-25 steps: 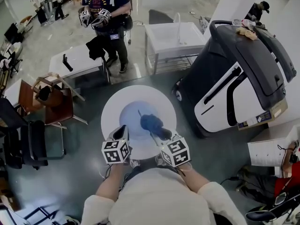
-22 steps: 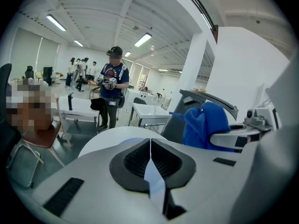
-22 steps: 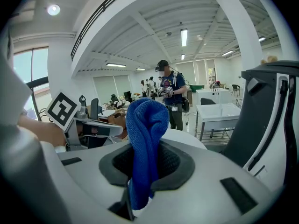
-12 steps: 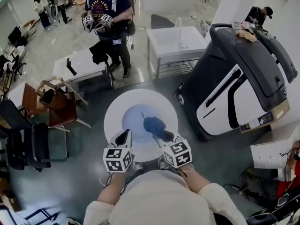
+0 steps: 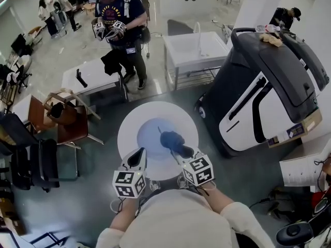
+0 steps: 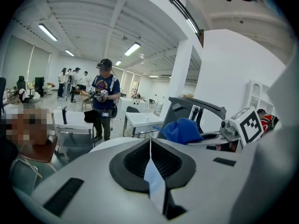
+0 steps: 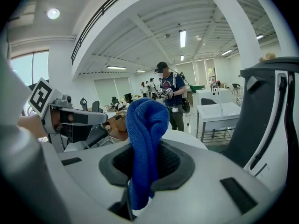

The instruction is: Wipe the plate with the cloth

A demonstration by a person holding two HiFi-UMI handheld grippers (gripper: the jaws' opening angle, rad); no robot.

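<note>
Cloth (image 7: 145,139), blue and bunched, stands up between the jaws of the right gripper (image 7: 142,169) in that gripper's own view, and they are clamped on its lower end; the head view adds that the cloth (image 5: 169,139) hangs over the right half of the plate (image 5: 149,130); whether it touches, we cannot tell. The left gripper view shows the left gripper (image 6: 150,146) with its jaws pressed together, with only a thin pale sliver at the seam that we cannot name; the head view puts that gripper (image 5: 138,157) at the plate's near left rim. Only the head view shows us the pale blue plate, which lies in the middle of a round white table (image 5: 129,125); the left gripper view catches the cloth (image 6: 183,130) and the other gripper's marker cube (image 6: 246,125).

Around us the floor is grey; a big black-and-white machine (image 5: 264,87) stands to the right; a white sink stand (image 5: 194,43) is beyond the table; brown chairs (image 5: 57,112) sit to the left; a person (image 5: 116,14) holding grippers stands facing us; both gripper views show a white ceiling with strip lights.
</note>
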